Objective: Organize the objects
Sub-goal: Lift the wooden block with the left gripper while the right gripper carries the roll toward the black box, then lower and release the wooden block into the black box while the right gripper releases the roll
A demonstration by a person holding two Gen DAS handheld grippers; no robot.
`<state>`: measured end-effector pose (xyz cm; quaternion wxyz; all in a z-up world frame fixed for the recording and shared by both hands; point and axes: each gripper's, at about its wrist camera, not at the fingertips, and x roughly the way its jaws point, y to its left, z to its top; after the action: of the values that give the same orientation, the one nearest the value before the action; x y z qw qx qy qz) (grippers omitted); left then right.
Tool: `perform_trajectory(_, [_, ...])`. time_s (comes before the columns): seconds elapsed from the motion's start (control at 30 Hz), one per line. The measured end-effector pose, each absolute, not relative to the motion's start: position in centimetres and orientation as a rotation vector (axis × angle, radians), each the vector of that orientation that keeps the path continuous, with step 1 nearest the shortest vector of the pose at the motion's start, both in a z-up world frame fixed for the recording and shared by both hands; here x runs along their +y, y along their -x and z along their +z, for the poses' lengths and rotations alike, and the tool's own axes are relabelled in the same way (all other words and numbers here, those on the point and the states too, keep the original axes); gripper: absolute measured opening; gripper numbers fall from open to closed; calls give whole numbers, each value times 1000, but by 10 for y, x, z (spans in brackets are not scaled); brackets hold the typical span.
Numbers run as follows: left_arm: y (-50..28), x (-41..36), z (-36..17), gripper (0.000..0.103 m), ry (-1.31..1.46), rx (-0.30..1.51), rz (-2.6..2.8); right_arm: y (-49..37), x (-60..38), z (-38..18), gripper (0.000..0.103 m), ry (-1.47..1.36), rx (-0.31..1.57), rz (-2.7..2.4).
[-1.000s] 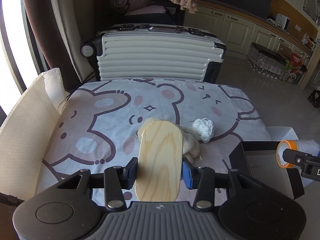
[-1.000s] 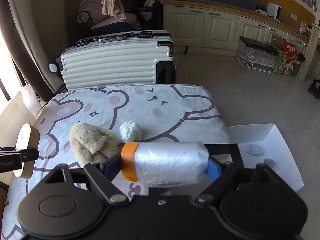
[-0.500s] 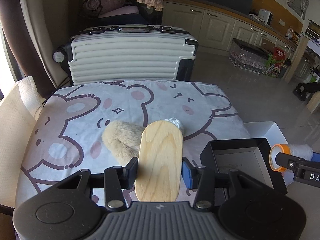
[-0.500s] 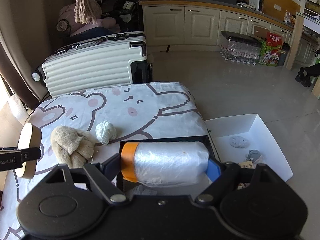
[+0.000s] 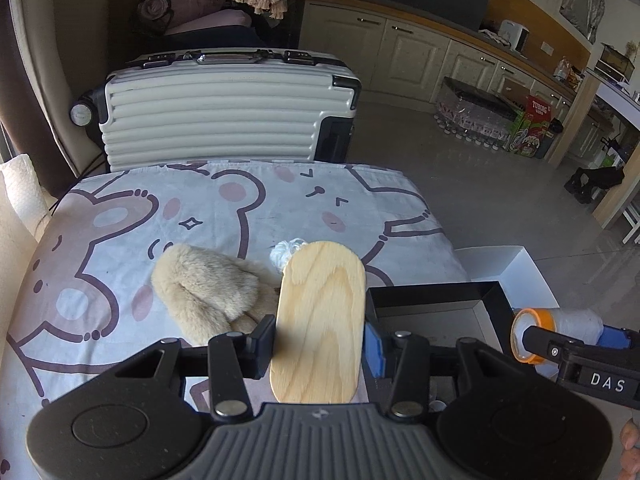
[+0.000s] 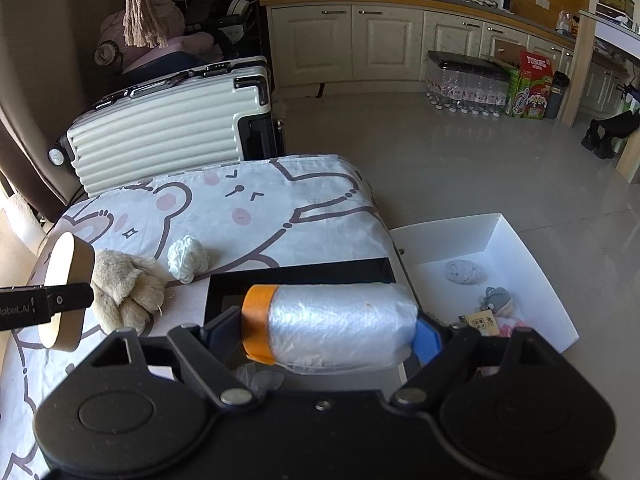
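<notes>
Gripping wooden board (image 5: 322, 320): left tool (image 5: 320, 346) | clamping film roll (image 6: 332, 326): right tool (image 6: 328, 334) | white box (image 6: 532, 276) contents: right view only

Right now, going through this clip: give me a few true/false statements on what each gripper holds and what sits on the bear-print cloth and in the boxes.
1. The left gripper clamps an oval wooden board. True.
2. The right gripper is open. False: it is shut on a plastic film roll with an orange end.
3. The furry plush paw lies in the white box. False: it lies on the bear-print cloth.
4. A white yarn ball rests on the cloth. True.
5. The black box holds the yarn ball. False: the ball is outside it.
</notes>
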<state>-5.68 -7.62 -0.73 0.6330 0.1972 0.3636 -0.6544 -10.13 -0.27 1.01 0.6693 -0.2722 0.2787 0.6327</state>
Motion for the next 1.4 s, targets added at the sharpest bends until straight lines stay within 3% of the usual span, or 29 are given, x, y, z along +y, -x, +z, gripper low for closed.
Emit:
perform_trajectory(1.17, [116, -163, -83, 46, -398, 1067, -1540, 74, 23, -34, 86, 727, 706, 1402])
perform_trajectory(1.4, [129, -170, -88, 44, -435, 1030, -1552, 68, 29, -42, 86, 740, 723, 1388])
